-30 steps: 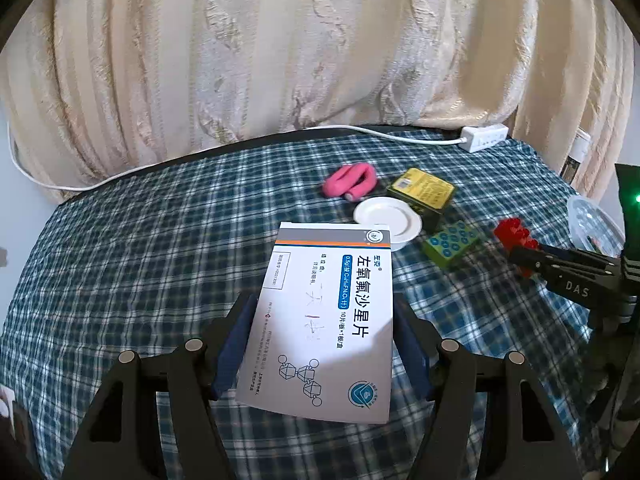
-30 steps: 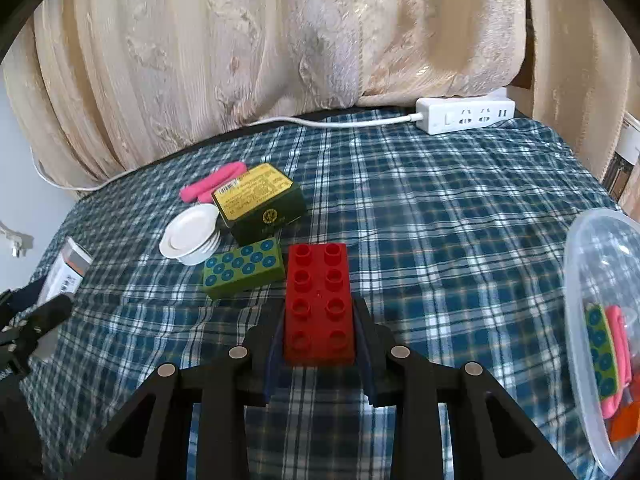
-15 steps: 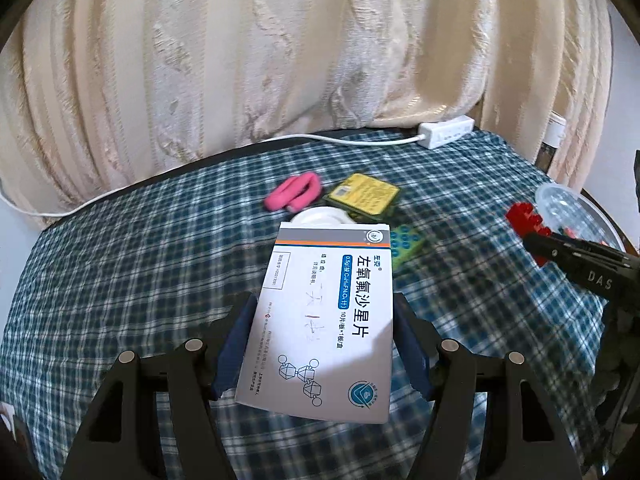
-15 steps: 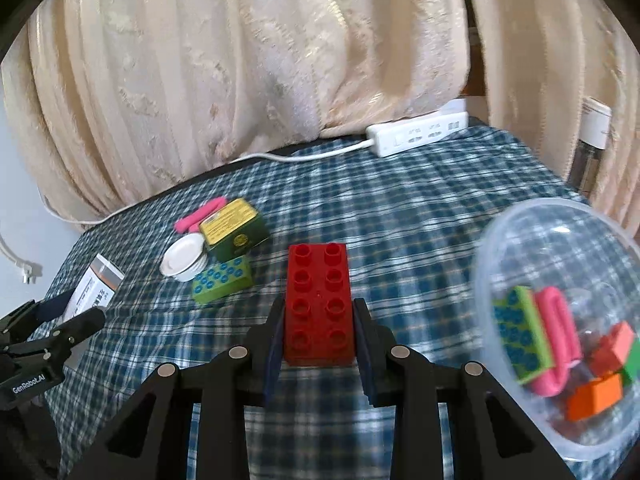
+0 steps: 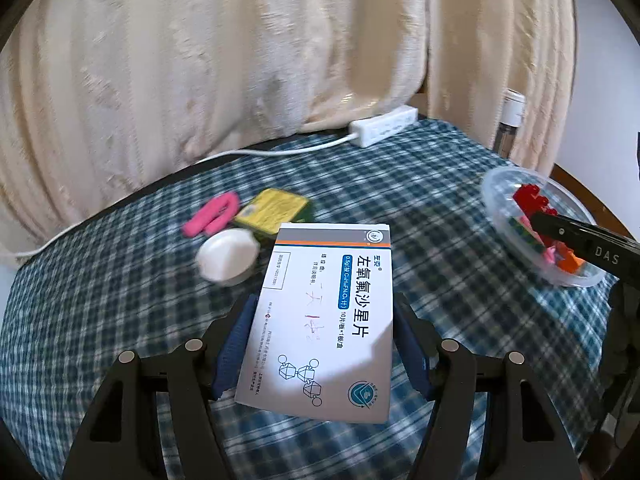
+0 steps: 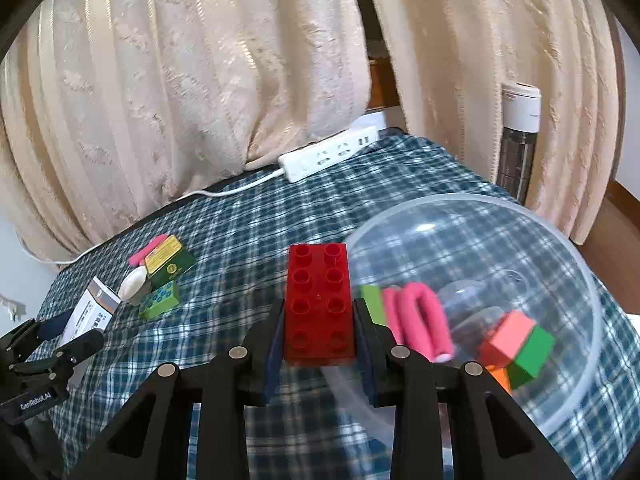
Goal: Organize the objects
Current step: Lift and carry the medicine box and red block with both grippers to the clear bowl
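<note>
studded red brick (image 6: pixel 319 304) now beside clear bowl (image 6: pixel 568 412)

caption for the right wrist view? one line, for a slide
Right gripper holds a red brick at the rim of a clear bowl of toys on a plaid-covered table.

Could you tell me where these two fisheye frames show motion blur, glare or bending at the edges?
Left wrist view: the white dish and pink clip are smeared by motion, while the medicine box stays sharp with a bright sun patch near its bottom edge. Right wrist view: the red brick is crisp, the clear bowl rim softly blurred, the curtain bowed.
</note>
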Available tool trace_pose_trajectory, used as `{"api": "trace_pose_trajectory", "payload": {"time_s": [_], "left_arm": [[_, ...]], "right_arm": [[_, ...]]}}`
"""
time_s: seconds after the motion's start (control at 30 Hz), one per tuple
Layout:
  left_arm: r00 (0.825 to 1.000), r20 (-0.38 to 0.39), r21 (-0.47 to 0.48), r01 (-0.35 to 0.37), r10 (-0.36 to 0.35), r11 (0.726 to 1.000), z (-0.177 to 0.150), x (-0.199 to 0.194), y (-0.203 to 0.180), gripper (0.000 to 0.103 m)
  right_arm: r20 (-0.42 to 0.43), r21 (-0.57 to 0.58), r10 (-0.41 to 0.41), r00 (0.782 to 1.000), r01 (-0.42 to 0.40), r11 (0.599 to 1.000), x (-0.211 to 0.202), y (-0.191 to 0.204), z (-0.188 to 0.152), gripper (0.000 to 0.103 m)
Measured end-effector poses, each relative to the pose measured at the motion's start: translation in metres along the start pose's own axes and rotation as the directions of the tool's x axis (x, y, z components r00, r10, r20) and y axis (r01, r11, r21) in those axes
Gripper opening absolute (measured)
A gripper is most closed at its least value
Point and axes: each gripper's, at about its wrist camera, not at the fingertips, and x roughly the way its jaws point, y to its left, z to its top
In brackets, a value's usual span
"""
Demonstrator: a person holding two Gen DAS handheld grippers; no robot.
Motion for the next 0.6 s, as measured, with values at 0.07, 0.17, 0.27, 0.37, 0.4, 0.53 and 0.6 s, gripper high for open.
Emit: {"api": "trace_pose_trajectory", "payload": {"time_s": [0.07,0.17,0.27,0.37,0.4,0.53,0.6], "left_arm": [[1.000,0.005,0.017,0.012,-0.012,1.000,0.004,0.001,-0.010,0.068],[0.999,0.011,0.040,0.030,-0.030,0.999,0.010,0.003,-0.025,0.068],[0.999,0.014,0.062,0.047,-0.048,0.997,0.015,0.005,-0.039,0.068],[0.998,0.015,0.084,0.063,-0.064,0.994,0.020,0.008,-0.053,0.068],[0.997,0.015,0.091,0.069,-0.070,0.994,0.021,0.010,-0.057,0.068],[0.996,0.015,0.116,0.090,-0.093,0.989,0.027,0.015,-0.073,0.068],[0.995,0.016,0.127,0.099,-0.102,0.987,0.030,0.017,-0.081,0.068]], "right_arm": [[0.006,0.007,-0.002,1.000,0.002,1.000,-0.003,-0.005,0.000,0.033],[0.012,0.014,-0.004,1.000,0.003,1.000,-0.007,-0.012,-0.001,0.033],[0.018,0.021,-0.006,1.000,0.005,1.000,-0.011,-0.018,-0.001,0.033],[0.024,0.029,-0.010,1.000,0.009,1.000,-0.014,-0.025,0.000,0.033],[0.026,0.032,-0.013,1.000,0.012,0.999,-0.015,-0.028,0.000,0.033],[0.034,0.044,-0.025,0.999,0.023,0.999,-0.019,-0.039,0.002,0.033],[0.038,0.052,-0.029,0.999,0.027,0.998,-0.021,-0.044,0.002,0.033]]}}
